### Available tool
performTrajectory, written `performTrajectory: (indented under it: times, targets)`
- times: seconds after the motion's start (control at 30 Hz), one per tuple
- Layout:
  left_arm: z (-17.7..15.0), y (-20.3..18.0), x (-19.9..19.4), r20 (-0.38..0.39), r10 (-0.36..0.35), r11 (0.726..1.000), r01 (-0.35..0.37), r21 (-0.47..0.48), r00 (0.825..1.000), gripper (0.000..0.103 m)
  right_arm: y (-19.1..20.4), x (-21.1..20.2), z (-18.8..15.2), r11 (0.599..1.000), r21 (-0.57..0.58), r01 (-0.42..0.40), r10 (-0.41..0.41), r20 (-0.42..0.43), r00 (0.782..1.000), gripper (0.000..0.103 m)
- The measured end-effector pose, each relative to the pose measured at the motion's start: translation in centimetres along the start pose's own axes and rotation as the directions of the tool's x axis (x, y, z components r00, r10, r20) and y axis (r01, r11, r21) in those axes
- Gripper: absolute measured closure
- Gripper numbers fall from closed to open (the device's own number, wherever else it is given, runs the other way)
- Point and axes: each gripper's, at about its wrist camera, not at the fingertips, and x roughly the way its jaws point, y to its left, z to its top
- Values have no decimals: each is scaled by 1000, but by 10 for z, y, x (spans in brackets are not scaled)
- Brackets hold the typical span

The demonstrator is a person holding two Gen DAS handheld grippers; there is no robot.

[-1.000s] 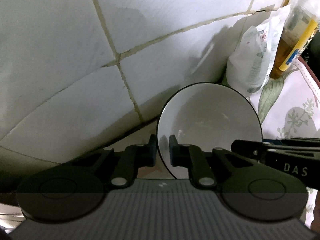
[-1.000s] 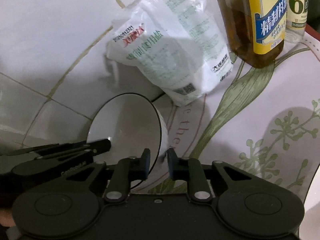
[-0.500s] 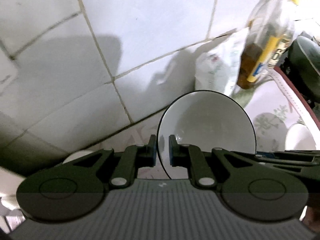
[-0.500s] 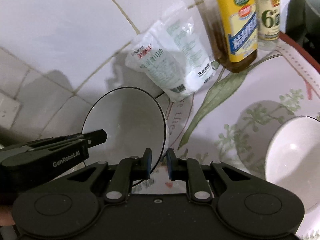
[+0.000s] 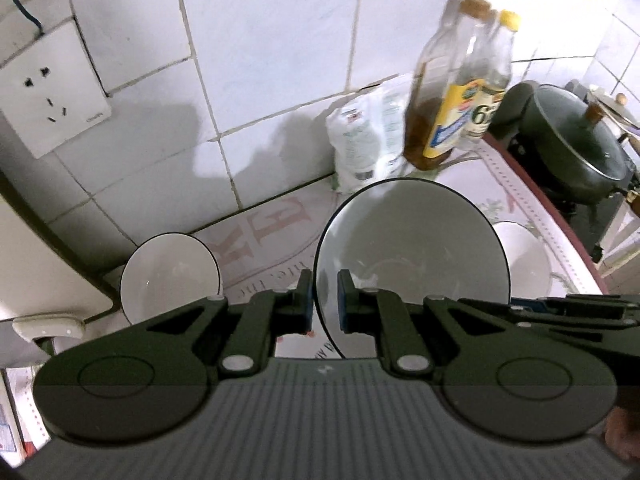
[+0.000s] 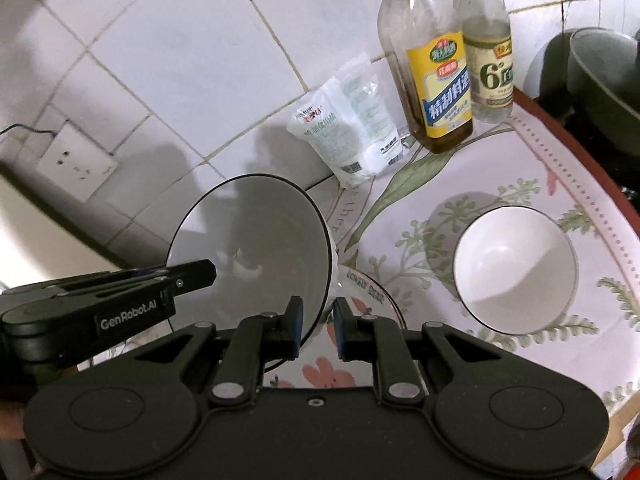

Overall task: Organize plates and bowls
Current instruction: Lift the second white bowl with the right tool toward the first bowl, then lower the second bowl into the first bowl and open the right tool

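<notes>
A white bowl with a dark rim (image 5: 412,248) is held above the counter by both grippers. My left gripper (image 5: 323,300) is shut on its left rim. My right gripper (image 6: 317,326) is shut on its right rim; the bowl also shows in the right wrist view (image 6: 256,240). A second white bowl (image 5: 170,276) stands on the counter at the left by the wall. A third white bowl (image 6: 516,270) stands on the floral cloth at the right. A flower-patterned plate (image 6: 360,344) lies under the held bowl, partly hidden.
Two sauce bottles (image 6: 436,64) and a white bag (image 6: 352,128) stand against the tiled wall. A dark lidded pot (image 5: 576,140) sits on the stove at far right. A wall socket (image 5: 48,92) is at the left. The floral cloth (image 6: 540,152) covers the counter.
Both grippers have lifted the bowl up and back from the wall. More of the counter shows now, with the left bowl, the right bowl and the plate in view.
</notes>
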Motion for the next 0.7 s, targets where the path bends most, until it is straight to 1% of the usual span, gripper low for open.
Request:
performTrajectory:
  times: [0.07,0.13,0.27,0.37,0.5,0.7]
  targets:
    - [-4,-8,-14,22,-4,1000,4,13,1000,92,0,-11,-3,1000,-16,6,-6,2,1000,83]
    - [-8,-13,-30,56,-3,1000,2,11,998,92,-1,-23,-7,1000,-22,8,-7,28,1000,83]
    - [-11,-28,-54,91,4,1000,-5,16,996,92,-4,-45,-12,999,-49,-1,3,51,999,83]
    - [-13,-43,-68,110,4,1000,-7,23,994,92,-11,-59,-13,998,-67,-6,9,52,999,83]
    - [-14,-68,-76,119,11,999,-15,36,993,92,-25,-76,-13,997,-83,-4,8,49,999,83]
    - [-15,-96,-72,106,0,1000,-1,14,994,92,-51,-89,-10,995,-99,2,1,34,999,83]
